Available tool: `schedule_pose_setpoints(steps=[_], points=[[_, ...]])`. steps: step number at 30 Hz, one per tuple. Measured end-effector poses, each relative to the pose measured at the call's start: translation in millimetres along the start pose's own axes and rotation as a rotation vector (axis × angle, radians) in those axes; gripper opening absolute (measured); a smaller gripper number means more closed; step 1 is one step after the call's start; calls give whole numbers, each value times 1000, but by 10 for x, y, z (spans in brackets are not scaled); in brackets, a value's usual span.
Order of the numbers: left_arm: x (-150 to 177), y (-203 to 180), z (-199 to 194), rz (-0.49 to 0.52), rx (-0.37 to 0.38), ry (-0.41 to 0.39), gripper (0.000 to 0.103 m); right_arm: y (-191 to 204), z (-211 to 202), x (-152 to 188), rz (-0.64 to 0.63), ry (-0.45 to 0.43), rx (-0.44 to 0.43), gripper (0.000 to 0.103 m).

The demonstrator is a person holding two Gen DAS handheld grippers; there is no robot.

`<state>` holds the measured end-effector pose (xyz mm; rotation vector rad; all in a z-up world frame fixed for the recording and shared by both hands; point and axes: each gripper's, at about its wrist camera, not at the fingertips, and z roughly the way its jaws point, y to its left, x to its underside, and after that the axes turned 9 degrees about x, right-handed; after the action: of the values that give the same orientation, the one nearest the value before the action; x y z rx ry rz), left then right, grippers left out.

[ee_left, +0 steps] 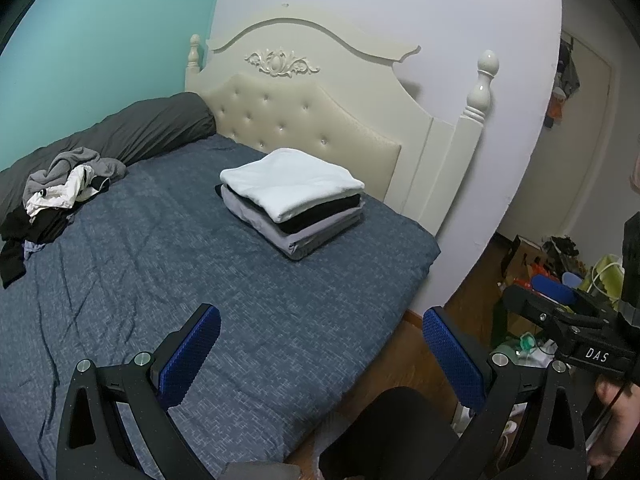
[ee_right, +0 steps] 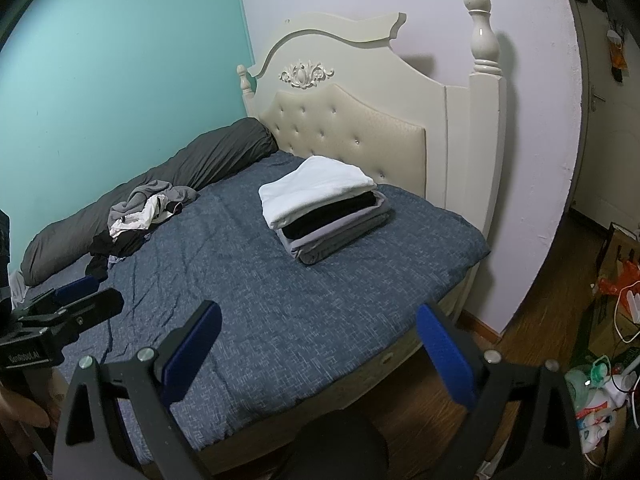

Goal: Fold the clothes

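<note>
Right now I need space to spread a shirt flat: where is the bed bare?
Bare: the blue bedspread between the folded stack and the foot edge. Crowded: the unfolded clothes pile against the rolled grey duvet.

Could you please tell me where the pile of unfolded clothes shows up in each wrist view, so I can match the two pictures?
Left wrist view: the pile of unfolded clothes lies at the far left, on the bed beside the grey rolled duvet.
Right wrist view: the pile of unfolded clothes lies left of centre, again against that duvet.
Shared landmark: the folded stack topped with white, near the headboard.
</note>
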<state>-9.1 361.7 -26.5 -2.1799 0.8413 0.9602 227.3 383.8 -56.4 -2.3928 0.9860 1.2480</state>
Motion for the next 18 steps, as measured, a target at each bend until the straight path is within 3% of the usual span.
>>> schedule_pose_setpoints(steps=[18], points=[[30, 18, 0, -4, 4, -6, 103, 4, 15, 34, 3, 9, 1, 99]])
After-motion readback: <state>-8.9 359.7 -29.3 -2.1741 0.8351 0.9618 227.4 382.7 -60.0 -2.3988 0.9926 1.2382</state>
